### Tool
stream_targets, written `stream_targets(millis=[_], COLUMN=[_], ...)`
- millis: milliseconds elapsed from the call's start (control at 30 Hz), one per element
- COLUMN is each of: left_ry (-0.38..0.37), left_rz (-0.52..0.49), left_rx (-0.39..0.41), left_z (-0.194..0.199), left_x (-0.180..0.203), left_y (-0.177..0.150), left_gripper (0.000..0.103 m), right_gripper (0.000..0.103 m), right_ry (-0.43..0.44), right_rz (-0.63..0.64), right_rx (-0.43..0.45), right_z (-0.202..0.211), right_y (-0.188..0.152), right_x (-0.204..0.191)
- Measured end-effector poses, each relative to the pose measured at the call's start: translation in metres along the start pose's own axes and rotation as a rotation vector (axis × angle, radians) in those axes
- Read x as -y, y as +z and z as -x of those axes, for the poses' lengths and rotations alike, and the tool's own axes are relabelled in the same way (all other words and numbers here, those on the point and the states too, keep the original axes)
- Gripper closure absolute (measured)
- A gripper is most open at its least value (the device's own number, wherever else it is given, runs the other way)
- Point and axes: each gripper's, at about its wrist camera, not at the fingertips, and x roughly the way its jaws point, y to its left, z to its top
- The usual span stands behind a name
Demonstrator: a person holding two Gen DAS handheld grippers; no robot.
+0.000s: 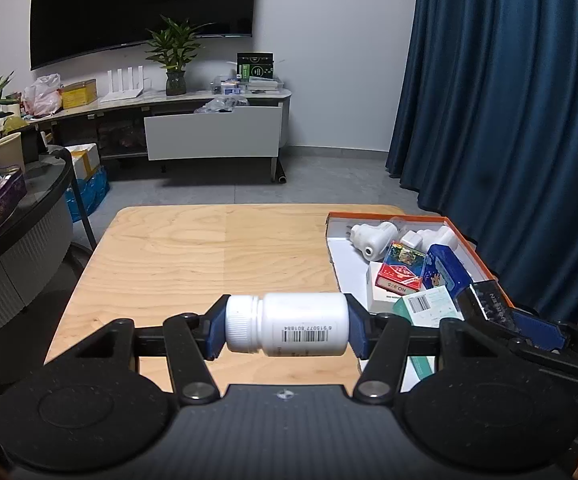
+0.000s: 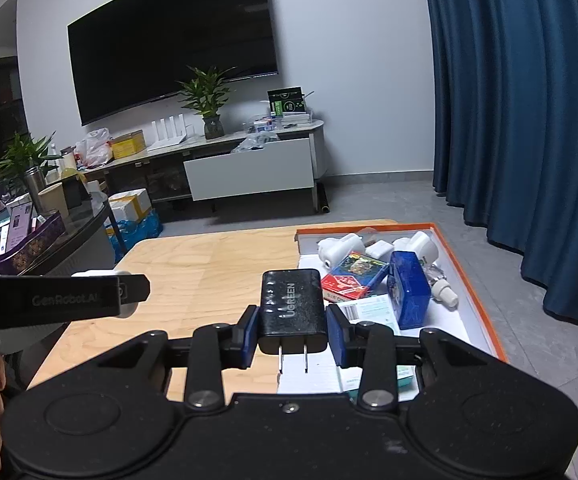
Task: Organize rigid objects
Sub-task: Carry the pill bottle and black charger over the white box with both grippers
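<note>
Clamping a white plastic pill bottle (image 1: pixel 287 324) end to end, the left gripper (image 1: pixel 287 326) has one blue pad on the ribbed cap and the other on the base, so the bottle lies crosswise between the fingers, its barcode label toward the camera, held above the near edge of the pale wooden table (image 1: pixel 193 256). The right gripper (image 2: pixel 292 330) is closed on a black rectangular wall charger (image 2: pixel 292 314), pads on its two narrow sides, the metal prongs pointing back toward the wrist and the body jutting forward.

Both loads seem bound for the shallow orange-rimmed white cardboard tray (image 2: pixel 475 296) on the right side of the table — it already holds white plug adapters (image 2: pixel 339 252), a red card box (image 2: pixel 345 286), a blue box (image 2: pixel 407 290) standing tilted, and a teal-and-white carton (image 2: pixel 371 308) at the near end. The charger hangs just over the tray's near left corner; the bottle is to the left of the tray, over bare wood.

To do this step well, I would bring one gripper in at a time, since the two sit close together — the right one's finger shows at the edge of the left wrist view. The open white floor along the tray's left side looks like the best landing spot. Lower each item until it rests before releasing; the bottle is round and will likely roll if let go on its side, so set it against a neighbour or the tray wall. Keep the charger's prongs clear of the cartons.
</note>
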Motion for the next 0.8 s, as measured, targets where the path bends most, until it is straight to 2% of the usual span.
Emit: stream_targets(millis=[800], left_ry=[-0.032], left_rz=[-0.035], left_rx=[0.007], left_z=[0.001], left_x=[0.016], left_y=[0.003], left_gripper=[0.045], right_gripper=[0.059], right_ry=[-0.041], right_rz=[-0.024], right_rx=[0.012], right_z=[0.007], right_y=[0.001], right_x=[0.009])
